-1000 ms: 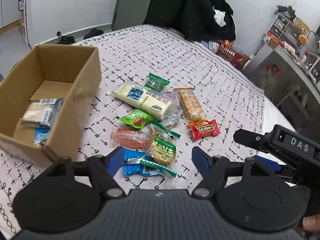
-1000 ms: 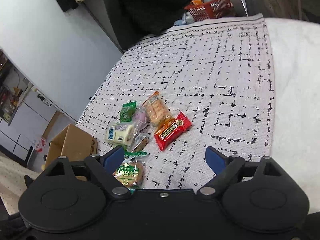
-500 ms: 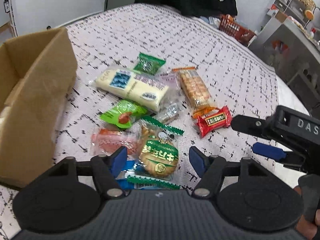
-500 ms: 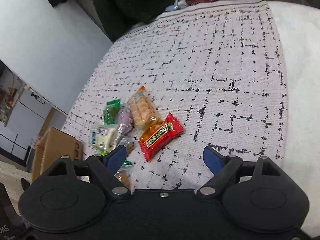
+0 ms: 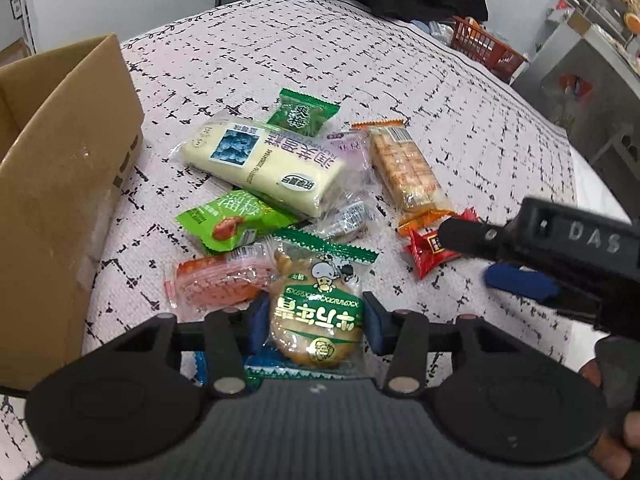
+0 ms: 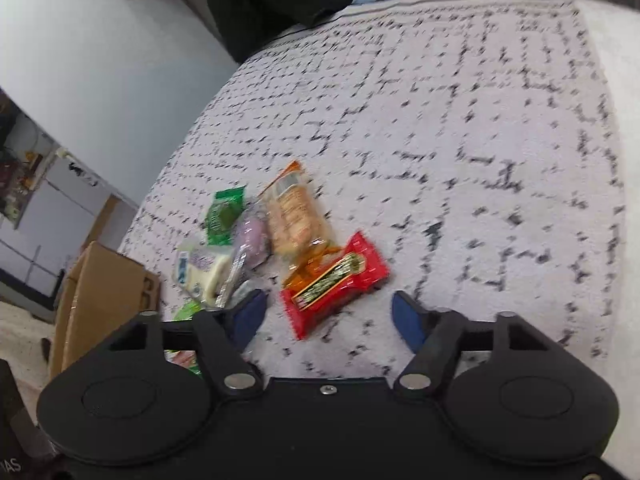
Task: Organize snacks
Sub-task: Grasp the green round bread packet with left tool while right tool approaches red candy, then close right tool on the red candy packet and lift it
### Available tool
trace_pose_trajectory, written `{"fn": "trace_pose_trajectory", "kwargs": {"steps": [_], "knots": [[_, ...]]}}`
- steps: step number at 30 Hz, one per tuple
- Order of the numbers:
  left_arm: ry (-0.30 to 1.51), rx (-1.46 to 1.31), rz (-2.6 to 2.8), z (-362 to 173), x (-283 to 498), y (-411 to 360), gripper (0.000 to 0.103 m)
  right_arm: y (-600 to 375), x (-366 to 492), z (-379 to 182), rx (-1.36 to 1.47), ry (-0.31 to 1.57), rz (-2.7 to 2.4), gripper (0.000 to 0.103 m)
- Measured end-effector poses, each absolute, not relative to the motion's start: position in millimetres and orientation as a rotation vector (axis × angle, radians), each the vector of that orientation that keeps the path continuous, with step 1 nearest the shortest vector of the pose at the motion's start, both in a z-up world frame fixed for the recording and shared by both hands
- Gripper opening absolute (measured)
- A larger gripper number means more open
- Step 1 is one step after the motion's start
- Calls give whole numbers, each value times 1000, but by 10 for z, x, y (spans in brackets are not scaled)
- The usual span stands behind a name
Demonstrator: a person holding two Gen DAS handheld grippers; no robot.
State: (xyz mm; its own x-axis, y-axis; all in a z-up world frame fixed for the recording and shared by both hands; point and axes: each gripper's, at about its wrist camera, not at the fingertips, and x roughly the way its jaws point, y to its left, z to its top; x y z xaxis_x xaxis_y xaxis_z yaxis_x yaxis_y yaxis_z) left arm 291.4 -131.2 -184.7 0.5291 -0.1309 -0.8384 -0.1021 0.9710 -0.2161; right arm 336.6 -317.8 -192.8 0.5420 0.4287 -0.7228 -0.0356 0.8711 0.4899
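The left gripper (image 5: 316, 316) is closing around the round cookie pack (image 5: 316, 312), which lies between its blue pads on the bed (image 5: 320, 52); the right gripper (image 6: 326, 314) is closing too, with the red bar (image 6: 334, 280) just ahead, not yet between its jaws.

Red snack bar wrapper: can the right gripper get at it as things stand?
Probably yes. The red snack bar wrapper lies flat on the patterned cloth just ahead of the right gripper, whose jaws are closing with nothing between them. Only the orange cracker pack overlaps its far end.
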Motion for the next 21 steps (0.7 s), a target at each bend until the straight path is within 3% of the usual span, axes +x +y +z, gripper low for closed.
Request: {"fn": "trace_pose_trajectory", "kwargs": {"steps": [1,6,21], "knots": [[1012,-261,-17,-1832,2911,-1301,46,-3181,3370,-1938,467,972,300,55],[978,-292,-23,-1715,2857,-1252,46,-3167,3432,-1982,496,984,313,46],[932,-329,12,-1546,2792,-1047,46,-3012,3630,-1986,431,941,248,43]]}}
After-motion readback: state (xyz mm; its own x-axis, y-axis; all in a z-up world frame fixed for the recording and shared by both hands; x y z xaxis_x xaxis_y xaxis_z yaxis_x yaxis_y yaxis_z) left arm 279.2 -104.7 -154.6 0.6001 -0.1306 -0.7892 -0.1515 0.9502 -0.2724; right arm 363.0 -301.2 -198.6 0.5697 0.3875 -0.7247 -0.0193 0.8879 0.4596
